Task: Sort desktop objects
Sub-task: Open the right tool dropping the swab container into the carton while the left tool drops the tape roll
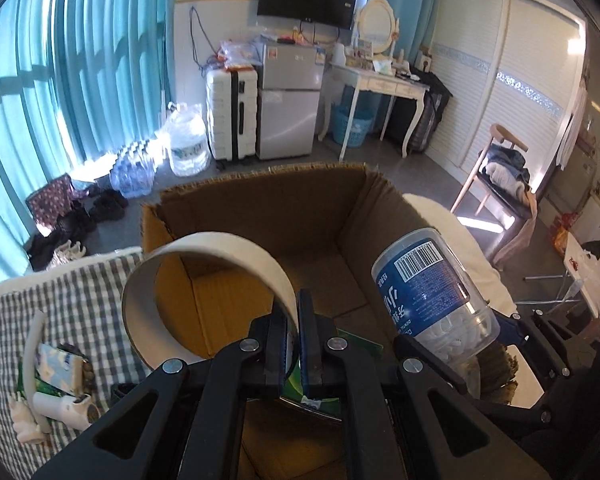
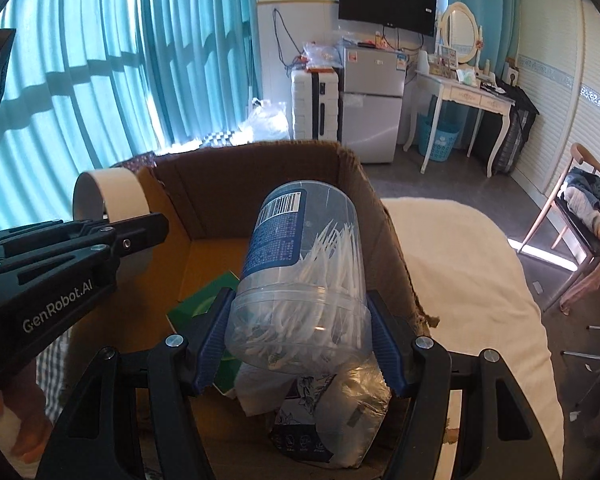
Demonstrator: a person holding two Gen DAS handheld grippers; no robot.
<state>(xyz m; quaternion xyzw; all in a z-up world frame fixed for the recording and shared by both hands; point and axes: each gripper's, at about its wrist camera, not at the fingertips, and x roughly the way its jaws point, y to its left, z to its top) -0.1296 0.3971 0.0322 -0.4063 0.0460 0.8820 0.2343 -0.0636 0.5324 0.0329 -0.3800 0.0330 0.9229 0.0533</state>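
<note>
Holding both finds over the cardboard box (image 2: pixel 260 184), we have each pair of jaws angled down at its open mouth. Our left gripper (image 1: pixel 294 344) has its jaws pressed together on the wall of the tape roll (image 1: pixel 204 280), pinching the ring at its near right edge so the hoop stands up and leftward, its open axis facing roughly along our line of sight. Our right gripper (image 2: pixel 296 344) has its jaws spread around the lidded end of the floss pick jar (image 2: pixel 300 272), pads on either side. The jar's long axis runs up and away from the jaws, barcoded base pointing at the box's far wall. Both things hang above the box floor, where a green packet (image 2: pixel 204 304) and wrapped items already lie; the jar sits nearer the box's middle, the roll over its left wall.
</note>
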